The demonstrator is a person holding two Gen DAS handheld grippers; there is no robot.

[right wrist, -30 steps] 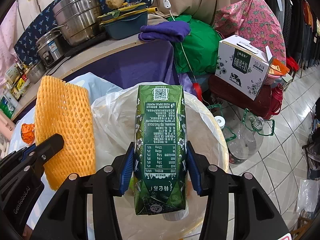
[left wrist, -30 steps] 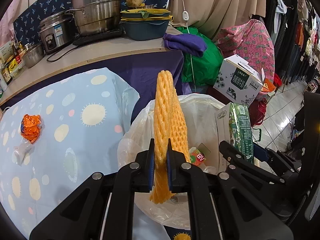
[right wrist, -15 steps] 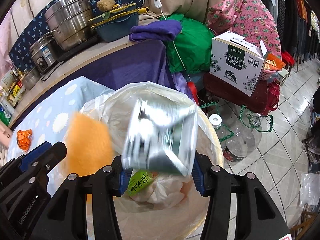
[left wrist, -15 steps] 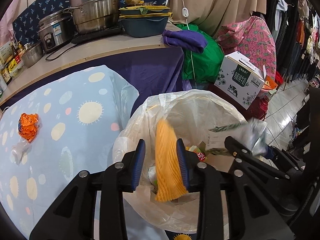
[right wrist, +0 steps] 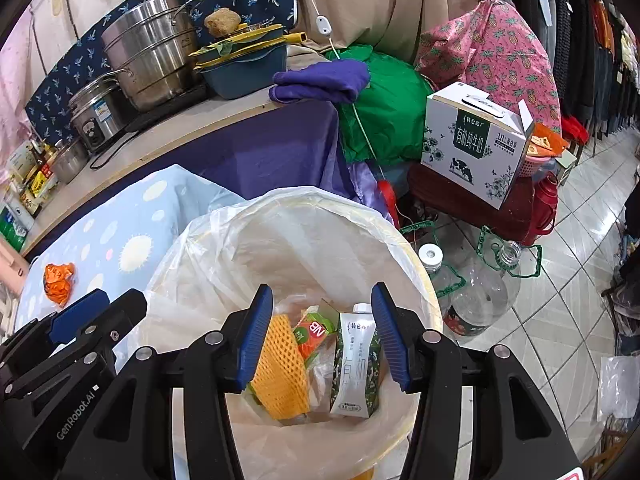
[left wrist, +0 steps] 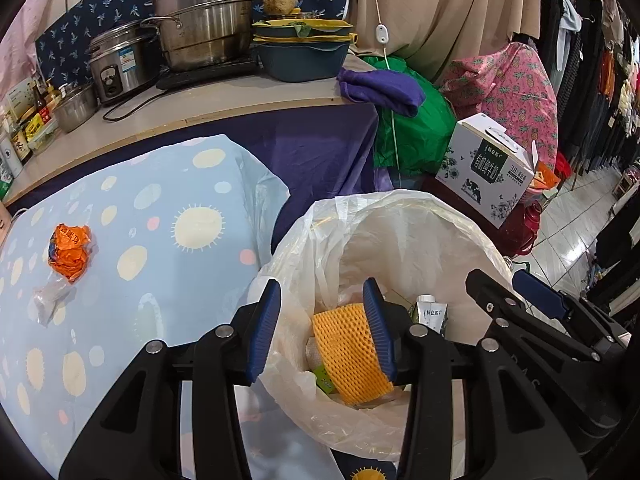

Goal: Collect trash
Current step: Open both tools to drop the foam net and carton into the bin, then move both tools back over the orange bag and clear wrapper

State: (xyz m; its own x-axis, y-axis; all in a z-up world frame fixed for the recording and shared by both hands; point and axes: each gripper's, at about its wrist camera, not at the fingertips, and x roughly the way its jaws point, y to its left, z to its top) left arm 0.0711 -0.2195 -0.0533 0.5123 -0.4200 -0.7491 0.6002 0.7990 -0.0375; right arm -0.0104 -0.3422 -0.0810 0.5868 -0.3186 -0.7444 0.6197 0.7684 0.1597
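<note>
A table covered with a light blue cloth with pale sun and dot prints [left wrist: 168, 248] fills the left side. Just beside its edge stands a round bin lined with a thin white plastic bag [right wrist: 304, 224]. Both grippers hang over the mouth of the bin, pointing down into it.

The left gripper [left wrist: 322, 328] has its jaws opening, with nothing pressed between the blue pads. The right gripper [right wrist: 322, 334] has its jaws spread apart and also holds nothing.

At the bottom of the bin lie the pieces of trash. An orange foam fruit net [right wrist: 280, 376] lies on the left. A green and white milk carton [right wrist: 356, 368] lies on the right, close to the net. Between them a small orange and green drink box [right wrist: 314, 334] shows partly.

On the blue cloth, well apart from the bin, a crumpled orange wrapper [left wrist: 69, 251] lies, and a small clear plastic scrap [left wrist: 50, 300] lies just beside it.
</note>
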